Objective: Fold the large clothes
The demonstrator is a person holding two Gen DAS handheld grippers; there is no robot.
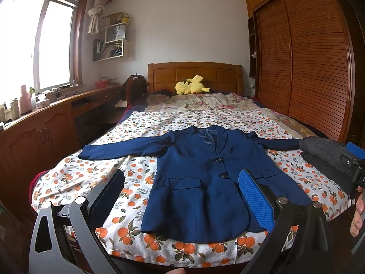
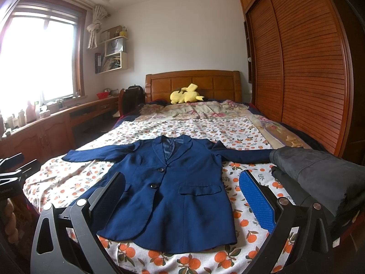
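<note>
One bed (image 1: 228, 118) fills most of both views, covered by a white sheet (image 1: 141, 137) printed with oranges. On the sheet a navy jacket (image 1: 200, 182) is laid flat, front side up, with its long axis running along the bed: the collar is pointed toward the wooden headboard (image 1: 194, 75) and the hem toward the foot of the bed. Both sleeves are stretched out sideways, so a cross shape is formed. Two dark buttons are seen down the closed front, and a flap pocket on each side. The end of one sleeve is hidden under a pile of dark grey clothes (image 2: 319, 173) at the bed's edge, and that pile is cut off by the frame. A yellow plush toy (image 1: 191, 85) is set against the headboard. The left hand-held gripper (image 1: 182, 196) is held above the hem with its fingers wide apart and nothing between them. The right hand-held gripper (image 2: 182, 196) is likewise spread wide and empty, over the jacket's lower half.
</note>
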